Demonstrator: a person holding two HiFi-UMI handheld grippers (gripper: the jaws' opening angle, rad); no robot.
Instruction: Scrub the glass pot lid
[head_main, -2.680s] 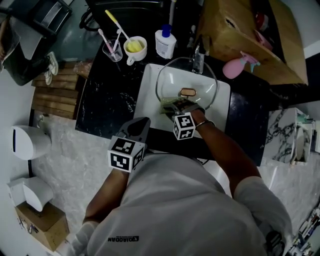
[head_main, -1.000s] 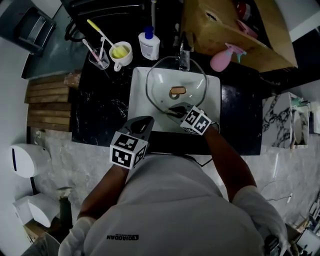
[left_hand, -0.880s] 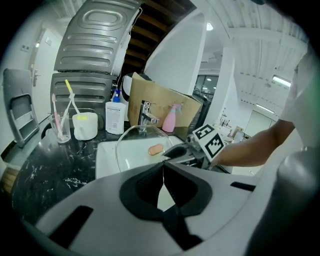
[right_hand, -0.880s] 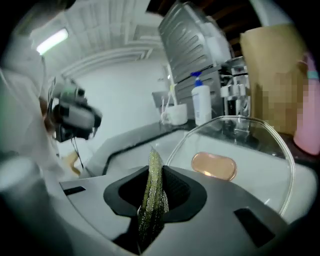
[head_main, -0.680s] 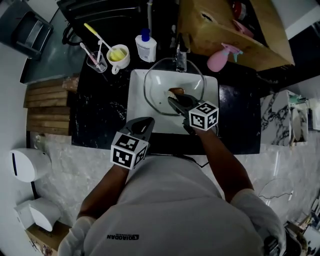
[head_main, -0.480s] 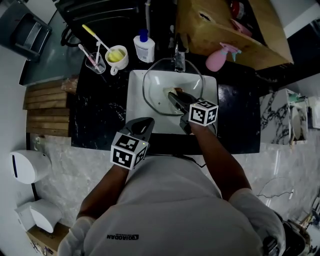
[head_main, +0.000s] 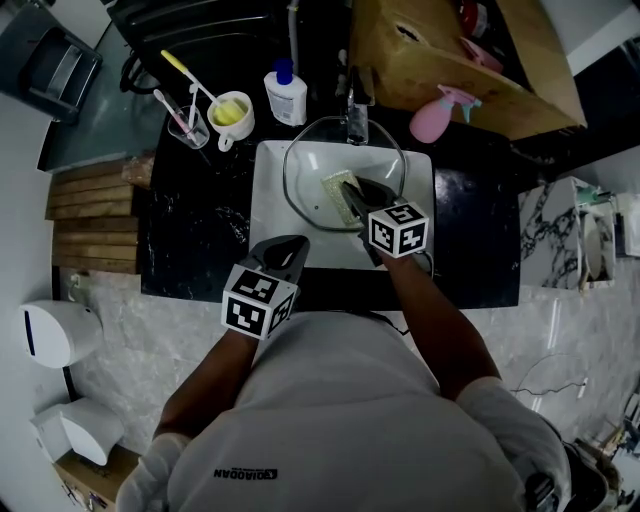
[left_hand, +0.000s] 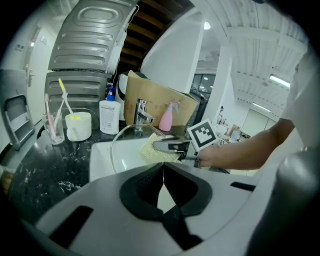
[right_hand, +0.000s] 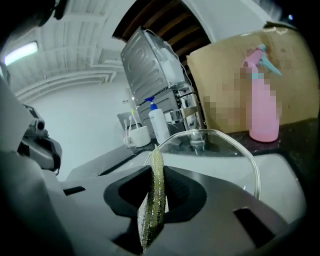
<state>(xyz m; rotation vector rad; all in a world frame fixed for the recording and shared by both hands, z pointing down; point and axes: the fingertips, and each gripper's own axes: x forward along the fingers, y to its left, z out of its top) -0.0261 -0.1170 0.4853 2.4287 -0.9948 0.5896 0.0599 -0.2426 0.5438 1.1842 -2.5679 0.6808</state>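
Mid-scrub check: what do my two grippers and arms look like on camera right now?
The left gripper and right gripper both have grey shells and black padded fingers. Each carries a white cube with black square markers: left cube, right cube. The person wears a light short-sleeved shirt; forearms are bare. No cables show.
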